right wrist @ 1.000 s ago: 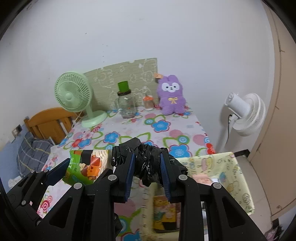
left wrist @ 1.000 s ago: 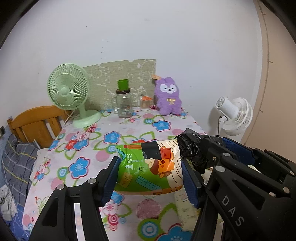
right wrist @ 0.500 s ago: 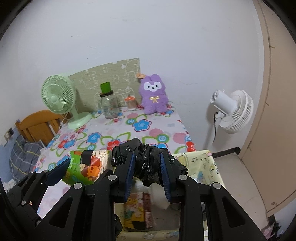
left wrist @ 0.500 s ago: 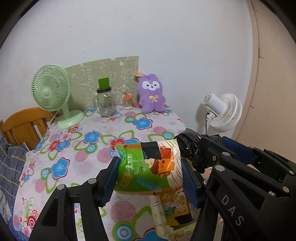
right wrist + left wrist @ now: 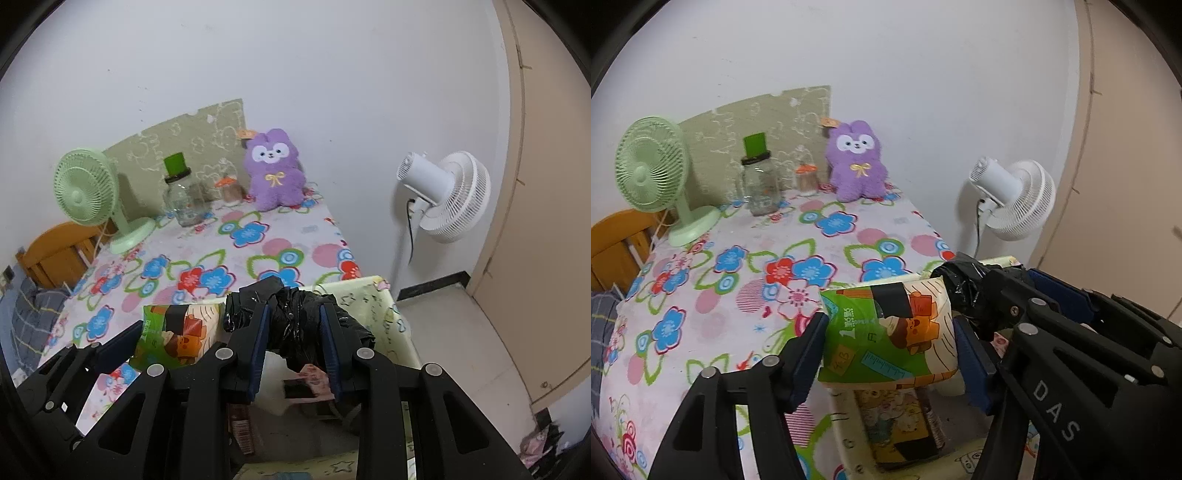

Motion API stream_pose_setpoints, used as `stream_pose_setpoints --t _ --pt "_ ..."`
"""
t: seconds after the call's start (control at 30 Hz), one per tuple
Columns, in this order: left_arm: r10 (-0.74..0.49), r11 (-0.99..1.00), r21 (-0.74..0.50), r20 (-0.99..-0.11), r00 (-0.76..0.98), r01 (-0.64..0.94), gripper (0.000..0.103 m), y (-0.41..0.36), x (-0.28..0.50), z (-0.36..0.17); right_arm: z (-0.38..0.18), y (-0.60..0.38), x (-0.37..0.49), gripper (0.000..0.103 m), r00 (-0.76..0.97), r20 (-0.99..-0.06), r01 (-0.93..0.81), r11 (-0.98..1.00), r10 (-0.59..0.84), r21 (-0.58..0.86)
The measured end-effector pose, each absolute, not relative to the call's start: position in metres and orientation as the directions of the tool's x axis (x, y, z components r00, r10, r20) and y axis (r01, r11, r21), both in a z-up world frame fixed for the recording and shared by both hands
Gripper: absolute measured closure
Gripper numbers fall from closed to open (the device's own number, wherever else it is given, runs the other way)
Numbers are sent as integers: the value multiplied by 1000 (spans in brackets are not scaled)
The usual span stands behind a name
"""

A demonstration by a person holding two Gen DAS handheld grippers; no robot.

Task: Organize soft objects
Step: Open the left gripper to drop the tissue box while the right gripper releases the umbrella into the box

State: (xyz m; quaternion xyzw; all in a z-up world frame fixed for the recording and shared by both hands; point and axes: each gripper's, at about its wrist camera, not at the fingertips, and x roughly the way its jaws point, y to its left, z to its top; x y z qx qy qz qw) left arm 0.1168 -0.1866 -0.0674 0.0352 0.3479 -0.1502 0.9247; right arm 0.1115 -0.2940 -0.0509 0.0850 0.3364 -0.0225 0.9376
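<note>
My left gripper [image 5: 890,332] is shut on a puffy green and cream snack bag [image 5: 886,336], which also shows in the right wrist view [image 5: 177,336]. My right gripper [image 5: 291,328] is shut on a crumpled black plastic bag [image 5: 291,314], seen also in the left wrist view [image 5: 960,288]. Both are held above an open yellow fabric box [image 5: 369,299] beside the table's right edge; the box [image 5: 849,439] holds printed packets. A purple plush rabbit [image 5: 857,162] sits upright at the back of the flowered table [image 5: 738,266].
A green desk fan [image 5: 653,173], a glass jar with a green lid [image 5: 759,184] and a small orange-capped jar [image 5: 807,181] stand at the table's back. A white floor fan [image 5: 447,195] stands right of the table. A wooden chair [image 5: 617,236] is at the left.
Both grippers have moved right and forward with their loads, from over the table to over the yellow box. Their grips are unchanged.
</note>
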Motion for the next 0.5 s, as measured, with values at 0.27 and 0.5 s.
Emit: stream_pose_setpoints --t 0.27,0.5 --pt "-277 932 -20 -682 677 362 13 -202 119 -78 -68 -306 117 72 739 -674 129 980 7 152" --pt "-271 930 -11 -700 661 369 10 -204 120 -81 -73 -308 116 63 736 -676 121 980 19 160"
